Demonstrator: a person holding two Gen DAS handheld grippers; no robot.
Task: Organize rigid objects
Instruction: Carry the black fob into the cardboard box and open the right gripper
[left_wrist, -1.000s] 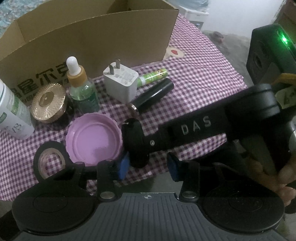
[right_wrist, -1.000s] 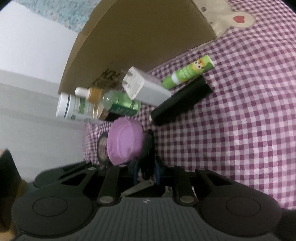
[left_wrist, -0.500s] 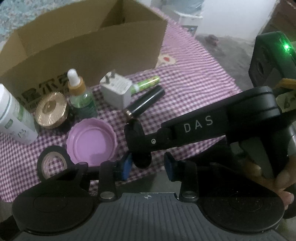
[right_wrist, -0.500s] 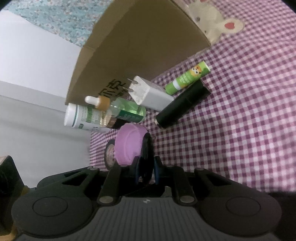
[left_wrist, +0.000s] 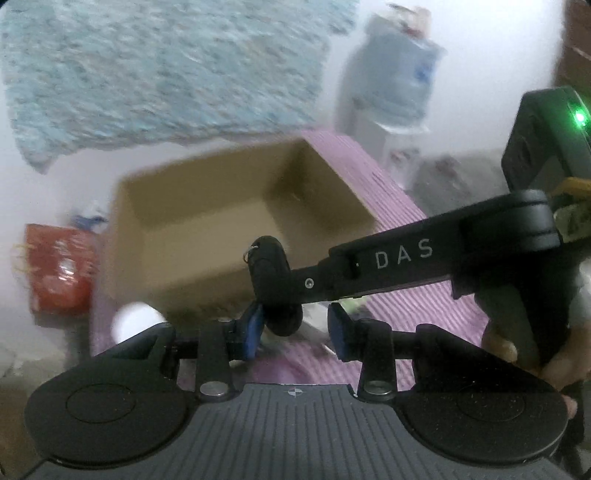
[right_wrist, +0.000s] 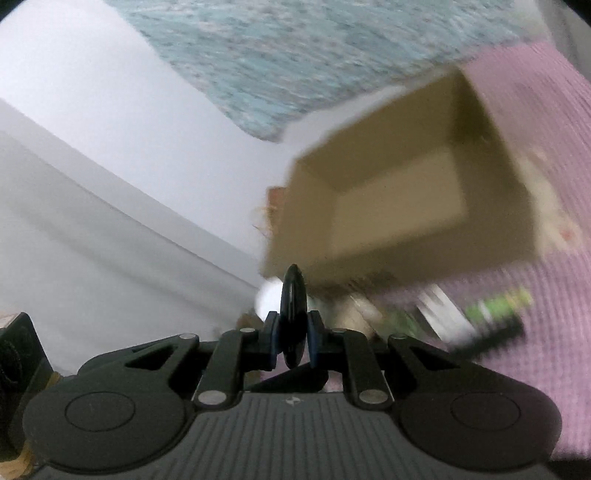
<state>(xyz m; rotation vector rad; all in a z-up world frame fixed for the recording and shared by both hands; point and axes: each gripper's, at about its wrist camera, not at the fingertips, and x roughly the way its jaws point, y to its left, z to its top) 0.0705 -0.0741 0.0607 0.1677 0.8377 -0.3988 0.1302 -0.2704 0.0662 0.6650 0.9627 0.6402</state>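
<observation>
Now, right gripper (right_wrist: 293, 334): pressed together on the black disc (right_wrist: 293, 306), pads flat on its two faces.
Black disc: carried in the air, standing on edge, thin rim aimed forward at the box; small metal ring at its top in the left wrist view.
Left gripper (left_wrist: 295, 328): part spread, jaws just closing; lower rim of the disc showing between them, beside the left pad, clear of the other pad; not gripped here.
Nearer hand: the right, already holding; the left only alongside.
Loose items: blurred, at the foot of the box's near wall, among them a white cap (left_wrist: 136, 321) and a green tube (right_wrist: 498, 308); below the carry path.
Cardboard box (left_wrist: 207, 280): ahead and lower, top open, floor looking bare.
Edge to clear: near wall's rim, probably the one obstacle.
Room: judged ample inside, with checked cloth (left_wrist: 388, 206) free to the right.
</observation>
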